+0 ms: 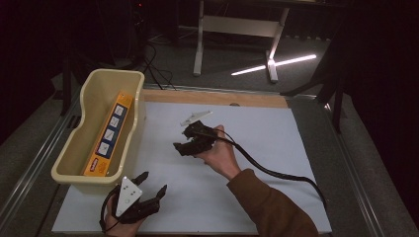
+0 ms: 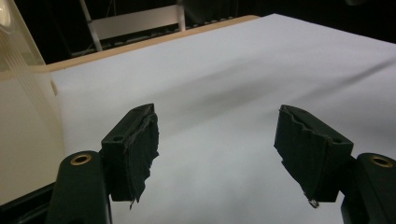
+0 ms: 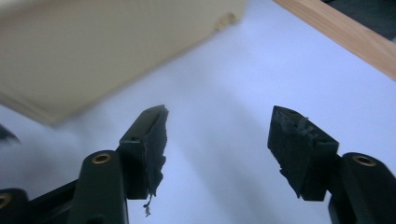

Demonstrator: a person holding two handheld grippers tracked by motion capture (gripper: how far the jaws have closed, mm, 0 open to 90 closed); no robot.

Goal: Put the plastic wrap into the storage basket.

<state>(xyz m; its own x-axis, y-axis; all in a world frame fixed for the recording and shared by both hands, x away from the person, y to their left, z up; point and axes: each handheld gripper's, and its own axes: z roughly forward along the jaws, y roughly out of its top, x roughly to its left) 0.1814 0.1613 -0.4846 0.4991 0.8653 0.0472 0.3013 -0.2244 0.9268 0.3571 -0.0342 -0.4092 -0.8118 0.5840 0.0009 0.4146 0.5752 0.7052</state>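
High view: a cream plastic tub (image 1: 87, 143) stands along the left edge of the white-covered surface (image 1: 276, 148), its long axis running from the near-left corner toward the far edge. Inside it lies a flat orange box (image 1: 109, 133), lengthwise along the tub's floor and the only thing in there. Near the far edge, about midway across, a small whitish strip (image 1: 195, 117) lies on the sheet; it is too small and dim to name, perhaps a bit of plastic or paper. The right hand-held gripper (image 1: 187, 138) sits just on the near side of that strip, jaws spread and empty, pointing left toward the tub. The strip's long axis runs roughly left-to-right, slightly tilted. The left hand-held gripper (image 1: 153, 182) rests by the near edge, close to the tub's near end, well apart from the strip, so the right hand is plainly the nearer one.

Left gripper view: both black pads (image 2: 140, 149) stand wide apart with bare white sheet between them; the tub's wall (image 2: 23, 130) rises at the left.

Right gripper view: the pads (image 3: 152, 144) are parted, nothing between them, and the tub's cream side (image 3: 107, 51) lies ahead.
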